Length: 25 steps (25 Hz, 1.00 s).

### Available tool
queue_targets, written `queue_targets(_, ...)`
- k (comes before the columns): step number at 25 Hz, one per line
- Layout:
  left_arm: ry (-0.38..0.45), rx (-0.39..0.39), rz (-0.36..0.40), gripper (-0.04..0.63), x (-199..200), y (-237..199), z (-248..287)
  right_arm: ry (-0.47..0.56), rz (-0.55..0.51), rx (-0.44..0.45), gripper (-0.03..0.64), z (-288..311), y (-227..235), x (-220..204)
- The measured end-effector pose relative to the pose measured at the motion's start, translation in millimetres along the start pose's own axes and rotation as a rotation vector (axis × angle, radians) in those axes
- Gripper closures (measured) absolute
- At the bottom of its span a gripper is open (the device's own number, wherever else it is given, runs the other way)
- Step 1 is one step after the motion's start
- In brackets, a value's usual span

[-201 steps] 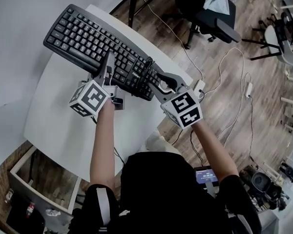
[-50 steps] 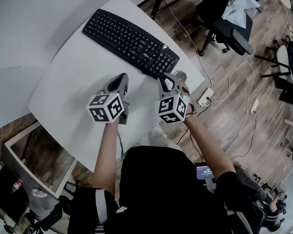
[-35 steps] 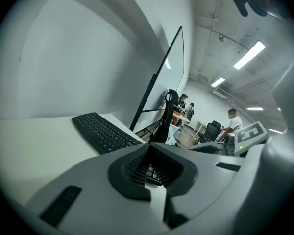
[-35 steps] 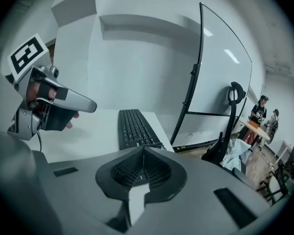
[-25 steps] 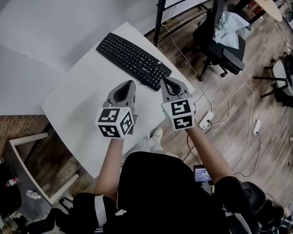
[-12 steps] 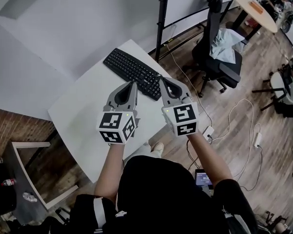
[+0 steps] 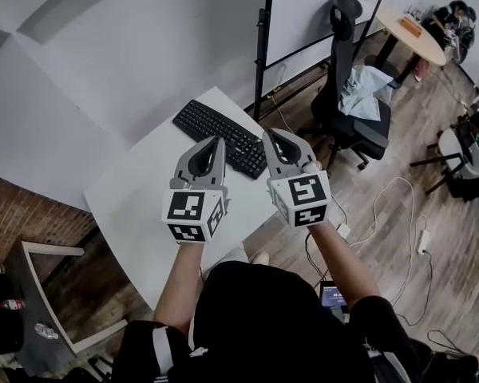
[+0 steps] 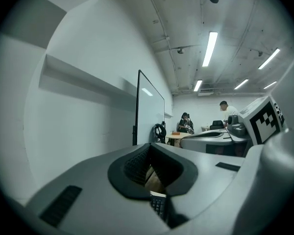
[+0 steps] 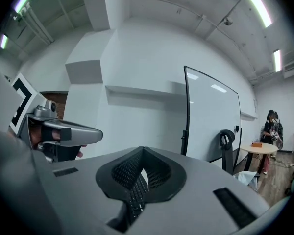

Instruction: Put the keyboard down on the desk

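Seeing the keyboard (image 7: 221, 136) down flat on the white desk (image 7: 136, 206), keys up, close to the far edge. Long axis on a diagonal in the head view, upper left to lower right, roughly parallel to that edge; right end near the desk corner closest to the office chair (image 7: 347, 102). Can't read key legends or any badge on it, too small. Left gripper (image 7: 219, 140) pressed together, pinching nothing. Same for the right gripper (image 7: 268, 132): jaws closed on air. Checks out in both gripper views, with pads meeting at the tips and just a slice of keyboard showing below through the opening behind them. Holding both side by side, apart from each other, lifted clear of the desk and off the keyboard, noses about level toward the wall and the whiteboard (image 7: 303, 6). Markings on the cubes: black-and-white square codes only. For things holding things: chair seat carrying a light blue cloth (image 7: 366, 82), round table (image 7: 419, 42) at the back carrying a small orange item (image 7: 409, 25), with people beside it. Power strip (image 7: 341, 231) and loose cables lying on the wood floor right of the desk. Can't identify the small items on the floor at lower left.
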<state>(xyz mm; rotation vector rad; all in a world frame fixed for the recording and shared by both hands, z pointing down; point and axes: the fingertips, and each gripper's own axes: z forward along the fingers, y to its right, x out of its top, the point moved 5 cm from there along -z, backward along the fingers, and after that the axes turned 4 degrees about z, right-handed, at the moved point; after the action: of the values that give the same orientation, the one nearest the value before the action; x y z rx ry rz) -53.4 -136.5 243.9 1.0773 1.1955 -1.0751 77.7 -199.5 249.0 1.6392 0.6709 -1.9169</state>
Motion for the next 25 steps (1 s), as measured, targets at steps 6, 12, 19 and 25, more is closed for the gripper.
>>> queue_targets(6,0.032,0.019,0.009,0.581,14,1,-5,0.034,-0.009,0.008,0.575,-5,-3,13)
queue_targets(12,0.042,0.026,0.005,0.581,16,0,-6,0.044,-0.013,0.019,0.577,-5,-6,17)
queue_targets(19,0.039,0.031,0.003,0.581,16,-2,-3,0.049,-0.012,0.026,0.577,-2,-6,20)
queue_targets(25,0.039,0.030,0.001,0.581,17,-4,1,0.050,-0.013,0.029,0.577,3,-5,21)
